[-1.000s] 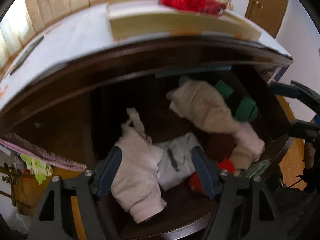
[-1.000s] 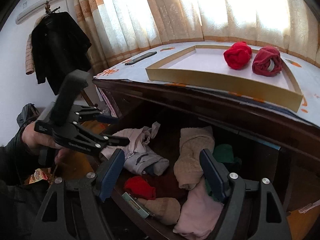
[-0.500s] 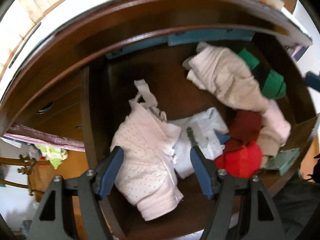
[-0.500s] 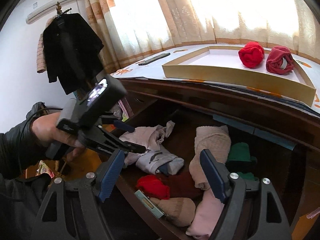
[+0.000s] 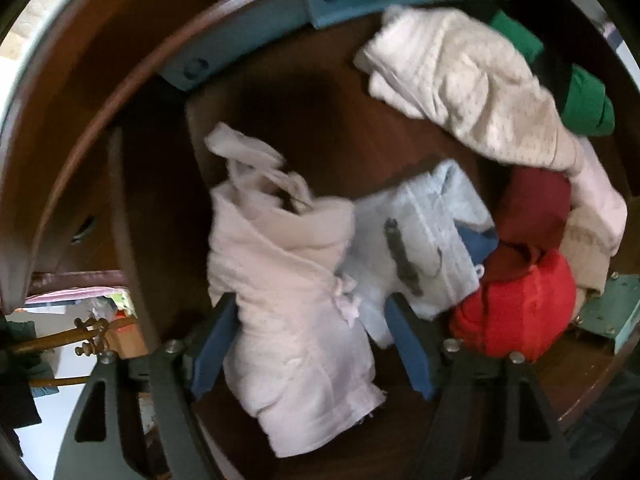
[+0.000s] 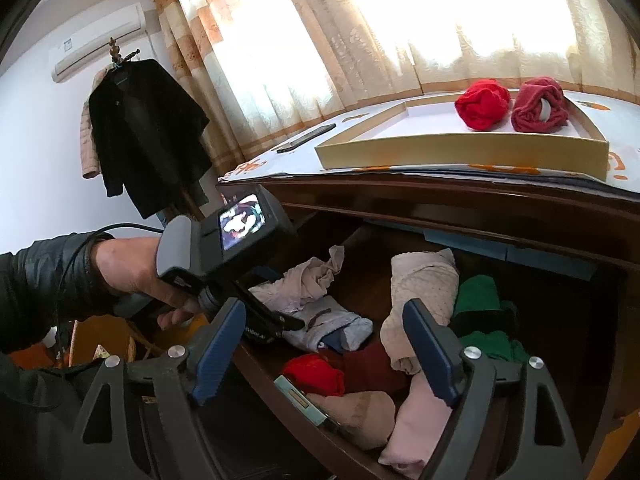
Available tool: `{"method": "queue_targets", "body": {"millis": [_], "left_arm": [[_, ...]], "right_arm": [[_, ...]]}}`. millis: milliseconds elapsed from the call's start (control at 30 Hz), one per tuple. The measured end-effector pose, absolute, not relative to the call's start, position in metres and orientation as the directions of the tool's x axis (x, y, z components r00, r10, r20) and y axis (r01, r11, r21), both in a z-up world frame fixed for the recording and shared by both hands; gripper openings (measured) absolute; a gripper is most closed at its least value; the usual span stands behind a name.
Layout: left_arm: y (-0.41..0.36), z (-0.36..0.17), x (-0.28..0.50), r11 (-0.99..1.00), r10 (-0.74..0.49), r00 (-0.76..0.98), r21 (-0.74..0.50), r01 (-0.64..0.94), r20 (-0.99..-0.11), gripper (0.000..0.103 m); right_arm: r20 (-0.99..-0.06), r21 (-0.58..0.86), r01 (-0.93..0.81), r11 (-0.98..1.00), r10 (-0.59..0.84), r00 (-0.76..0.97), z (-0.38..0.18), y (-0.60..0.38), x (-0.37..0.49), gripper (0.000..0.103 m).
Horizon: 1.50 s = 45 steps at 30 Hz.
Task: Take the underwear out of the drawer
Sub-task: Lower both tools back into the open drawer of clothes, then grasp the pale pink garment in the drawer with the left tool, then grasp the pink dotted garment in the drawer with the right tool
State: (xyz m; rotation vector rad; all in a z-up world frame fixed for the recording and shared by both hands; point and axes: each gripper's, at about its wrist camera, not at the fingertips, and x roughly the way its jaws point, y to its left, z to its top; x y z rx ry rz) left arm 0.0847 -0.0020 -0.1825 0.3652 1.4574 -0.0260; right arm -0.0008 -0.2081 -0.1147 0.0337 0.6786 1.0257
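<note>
The left gripper [image 5: 310,344] pointed steeply down, its jaws having just opened wider. A hand [image 6: 132,276] in a dark sleeve held it. The right gripper [image 6: 324,344] stood open, seemingly gripping nothing.

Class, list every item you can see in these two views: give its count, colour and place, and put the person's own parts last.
Drawer: one, dark wood, open.
Pale pink garment: one, between the left gripper's fingers.
Light blue garment: one, beside it.
Red bundle: one, drawer front.
Cream garment: one, drawer back.
Green garment: one, far side.
Tray: one, cream, on top.
Rolled bundles: two, red and maroon, in tray.
Coat: one, black, hanging.
Left gripper: open.
Right gripper: open.
Hand: one.
</note>
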Motion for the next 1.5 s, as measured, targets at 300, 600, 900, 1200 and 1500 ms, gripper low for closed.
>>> {"method": "queue_targets", "body": {"millis": [300, 600, 900, 1200, 1500], "left_arm": [[0.007, -0.171, 0.072, 0.956, 0.141, 0.188, 0.183, 0.228, -0.972, 0.032], [0.024, -0.121, 0.042, 0.985, -0.027, 0.359, 0.036, 0.169, -0.933, 0.026], [0.025, -0.134, 0.045, 0.981, -0.147, 0.363, -0.087, 0.176, -0.920, 0.026], [0.027, -0.151, 0.051, 0.975, -0.209, 0.316, -0.171, 0.142, -0.926, 0.033], [0.031, -0.141, 0.035, 0.978, -0.168, 0.392, -0.103, 0.182, -0.905, 0.019]], "right_arm": [[-0.528, 0.334, -0.741, 0.582, 0.767, 0.364, -0.121, -0.213, 0.006, 0.084], [-0.613, 0.317, -0.685, 0.656, 0.693, 0.380, -0.133, -0.208, 0.023, 0.084], [-0.708, 0.245, -0.686, 0.686, 0.609, 0.356, -0.141, -0.184, 0.025, 0.084], [-0.755, 0.194, -0.684, 0.703, 0.552, 0.354, -0.143, -0.170, 0.031, 0.084], [-0.800, 0.116, -0.695, 0.710, 0.481, 0.358, -0.143, -0.149, 0.040, 0.084]]}}
